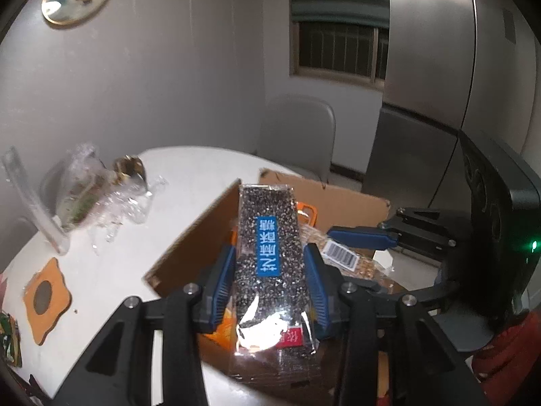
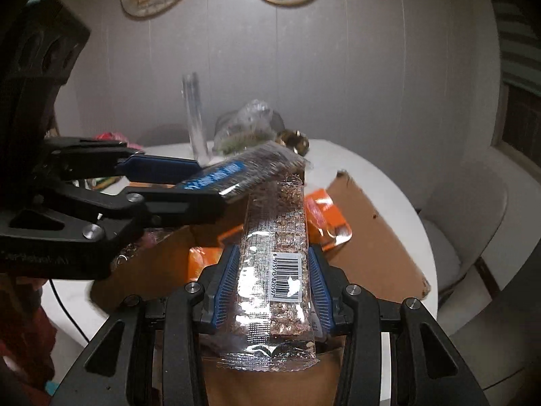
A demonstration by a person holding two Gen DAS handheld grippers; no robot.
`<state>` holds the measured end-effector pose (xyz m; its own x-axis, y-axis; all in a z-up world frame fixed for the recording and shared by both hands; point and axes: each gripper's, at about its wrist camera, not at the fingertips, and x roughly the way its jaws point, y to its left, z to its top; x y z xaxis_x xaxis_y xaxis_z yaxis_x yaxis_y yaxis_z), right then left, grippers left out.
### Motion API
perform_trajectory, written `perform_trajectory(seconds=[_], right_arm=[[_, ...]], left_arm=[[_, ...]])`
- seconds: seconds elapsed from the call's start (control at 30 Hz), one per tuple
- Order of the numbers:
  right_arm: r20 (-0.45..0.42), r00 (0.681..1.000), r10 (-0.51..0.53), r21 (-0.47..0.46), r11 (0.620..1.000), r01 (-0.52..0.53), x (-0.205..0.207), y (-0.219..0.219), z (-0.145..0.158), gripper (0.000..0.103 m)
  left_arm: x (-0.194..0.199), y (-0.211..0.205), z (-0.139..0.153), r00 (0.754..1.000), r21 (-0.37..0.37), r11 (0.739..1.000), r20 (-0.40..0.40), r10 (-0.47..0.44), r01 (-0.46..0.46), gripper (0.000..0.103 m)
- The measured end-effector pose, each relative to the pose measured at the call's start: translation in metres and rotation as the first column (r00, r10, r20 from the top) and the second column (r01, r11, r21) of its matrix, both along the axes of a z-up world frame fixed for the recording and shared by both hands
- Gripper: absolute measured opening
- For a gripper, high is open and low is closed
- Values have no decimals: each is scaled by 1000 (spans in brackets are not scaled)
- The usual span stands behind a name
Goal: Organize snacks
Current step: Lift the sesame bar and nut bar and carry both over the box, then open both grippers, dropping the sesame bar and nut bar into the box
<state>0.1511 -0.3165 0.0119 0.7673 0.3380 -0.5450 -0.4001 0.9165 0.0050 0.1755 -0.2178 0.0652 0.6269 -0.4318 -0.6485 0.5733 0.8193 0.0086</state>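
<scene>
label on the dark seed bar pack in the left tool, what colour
Blue label with white characters, clearest in the left wrist view.

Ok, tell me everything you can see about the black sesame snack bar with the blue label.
The long black sesame snack bar in clear shiny wrapping carries a blue label with white characters and a red patch at its near end. The left gripper is shut on its long sides, holding it tilted above the open brown cardboard box. Nothing else visibly touches it.

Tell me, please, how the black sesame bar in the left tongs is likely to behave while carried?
The black sesame bar probably stays stiff: it juts straight past the left tongs without drooping. Its glossy wrapper may be slippery. It seems light, held by side pressure alone.
</scene>
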Motion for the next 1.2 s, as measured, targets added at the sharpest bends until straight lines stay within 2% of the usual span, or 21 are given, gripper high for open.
perform_trajectory(seconds=[0.17, 0.37, 0.47, 0.53, 0.63, 0.7, 0.83, 0.9, 1.0, 1.03, 1.13, 1.2], right_arm=[[-45, 998, 32, -33, 999, -33, 19, -6, -8, 38], [-41, 997, 60, -56, 997, -62, 21, -3, -10, 38], [-42, 997, 66, -74, 995, -69, 25, -1, -13, 39], [-46, 996, 72, -84, 994, -76, 25, 1, -16, 39], [-45, 997, 69, -85, 994, -72, 27, 3, -20, 41], [-41, 997, 67, -78, 995, -70, 23, 0, -18, 46], [-13, 998, 60, -85, 995, -61, 14, -2, -10, 51], [0, 998, 59, -94, 994, -58, 10, -1, -6, 58], [30, 998, 55, -102, 993, -52, 2, 0, 4, 64], [40, 998, 54, -101, 994, -50, 1, 0, 7, 67], [104, 992, 71, -82, 995, -62, -11, -1, 18, 86], [150, 985, 84, -78, 994, -73, -20, 0, 24, 98]], left_arm=[[23, -17, -13, 998, 75, 997, -64, -5, 10, 39], [25, -13, -19, 997, 92, 996, -76, 7, 0, 40], [28, -11, -22, 998, 104, 994, -62, 24, -17, 48], [25, -9, -22, 999, 112, 993, -34, 34, -30, 59], [23, -5, -20, 999, 98, 995, -30, 30, -26, 62], [20, -2, -18, 999, 90, 996, -26, 31, -29, 64], [9, 6, -7, 999, 54, 998, 5, 35, -35, 74], [-1, 12, 2, 999, 25, 999, 30, 44, -45, 82], [-19, 27, 15, 993, -23, 997, 86, 79, -77, 86], [-25, 31, 18, 990, -39, 995, 103, 94, -90, 91], [-42, 48, 25, 972, -90, 984, 164, 168, -154, 102], [-55, 59, 26, 949, -109, 970, 206, 238, -219, 102]])
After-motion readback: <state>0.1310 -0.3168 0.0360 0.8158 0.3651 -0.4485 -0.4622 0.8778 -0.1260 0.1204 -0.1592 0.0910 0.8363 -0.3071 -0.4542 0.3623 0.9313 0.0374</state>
